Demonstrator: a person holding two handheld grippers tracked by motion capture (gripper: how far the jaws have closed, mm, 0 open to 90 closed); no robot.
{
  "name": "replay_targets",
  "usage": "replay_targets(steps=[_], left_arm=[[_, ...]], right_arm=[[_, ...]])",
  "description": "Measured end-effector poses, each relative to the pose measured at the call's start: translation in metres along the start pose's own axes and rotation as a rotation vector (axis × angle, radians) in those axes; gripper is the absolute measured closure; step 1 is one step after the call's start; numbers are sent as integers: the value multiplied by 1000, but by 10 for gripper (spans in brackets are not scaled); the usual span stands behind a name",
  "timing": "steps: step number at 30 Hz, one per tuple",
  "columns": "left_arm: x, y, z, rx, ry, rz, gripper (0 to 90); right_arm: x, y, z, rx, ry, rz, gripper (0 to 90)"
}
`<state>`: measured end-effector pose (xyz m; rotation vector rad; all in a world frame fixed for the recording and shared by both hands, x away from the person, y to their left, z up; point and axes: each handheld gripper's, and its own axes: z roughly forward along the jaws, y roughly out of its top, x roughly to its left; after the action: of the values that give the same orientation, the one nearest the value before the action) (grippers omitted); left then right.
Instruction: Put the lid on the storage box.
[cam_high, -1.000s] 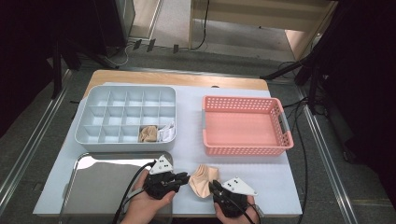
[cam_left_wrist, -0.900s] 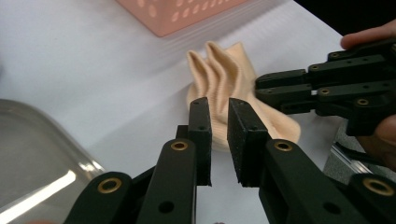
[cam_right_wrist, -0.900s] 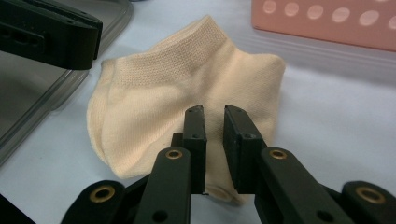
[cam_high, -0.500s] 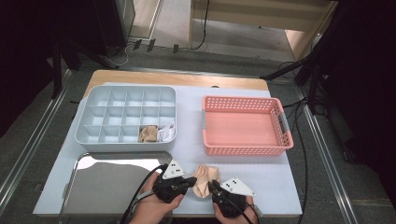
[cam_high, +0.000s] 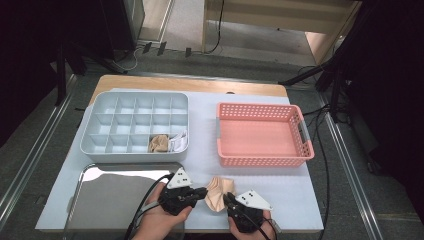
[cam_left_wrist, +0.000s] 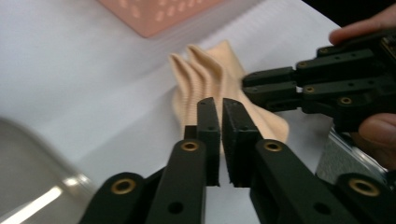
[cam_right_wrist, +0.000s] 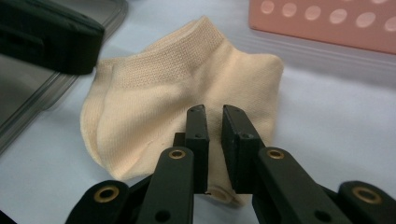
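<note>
Beige sock (cam_high: 218, 193) sits bunched on the white tabletop (cam_high: 295, 187) between tray (cam_high: 110, 192) and pink basket (cam_high: 260, 134), pinched at opposite ends by left claw (cam_high: 202, 190) and right claw (cam_high: 226, 198). Folding looks underway; next, bring the ends together.

I see my left hand's black two-jaw gripper (cam_high: 201, 192) low at the near table edge, pointing right, jaws almost closed after just easing apart; whether they pinch anything is unclear in its blurred view. My right hand's black two-jaw gripper (cam_high: 227, 199) points up-left, jaws drawn near together. Both tips converge, close but apart. Fingers (cam_left_wrist: 380, 133) wrap the right gripper's body.
</note>
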<state>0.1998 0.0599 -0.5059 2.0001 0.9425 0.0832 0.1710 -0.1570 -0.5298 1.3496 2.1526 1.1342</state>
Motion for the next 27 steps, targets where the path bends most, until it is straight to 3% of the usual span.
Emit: replay_targets(steps=[2, 5, 7, 10, 14, 16, 22, 27], left_arm=[[-1, 0, 6, 9, 12, -14, 701], [-4, 0, 10, 4, 9, -8, 607], [-8, 0, 12, 8, 26, 14, 635], [-13, -1, 13, 6, 46, 55, 749], [-17, -2, 13, 23, 30, 100, 880], [-19, -2, 11, 17, 31, 118, 894], [-3, 1, -1, 21, 49, 78, 900], [7, -3, 5, 56, 72, 72, 900]], right_arm=[[0, 0, 0, -4, -1, 1, 806], [0, -1, 0, -4, -1, 4, 805], [1, -1, 0, -6, -1, 4, 805], [1, -1, 0, -8, -3, 6, 805], [1, -2, 0, -7, -6, 5, 805], [1, -2, 0, -8, -7, 4, 806], [0, -2, 0, -10, -1, 1, 806], [0, -1, 1, -10, 2, -1, 807]])
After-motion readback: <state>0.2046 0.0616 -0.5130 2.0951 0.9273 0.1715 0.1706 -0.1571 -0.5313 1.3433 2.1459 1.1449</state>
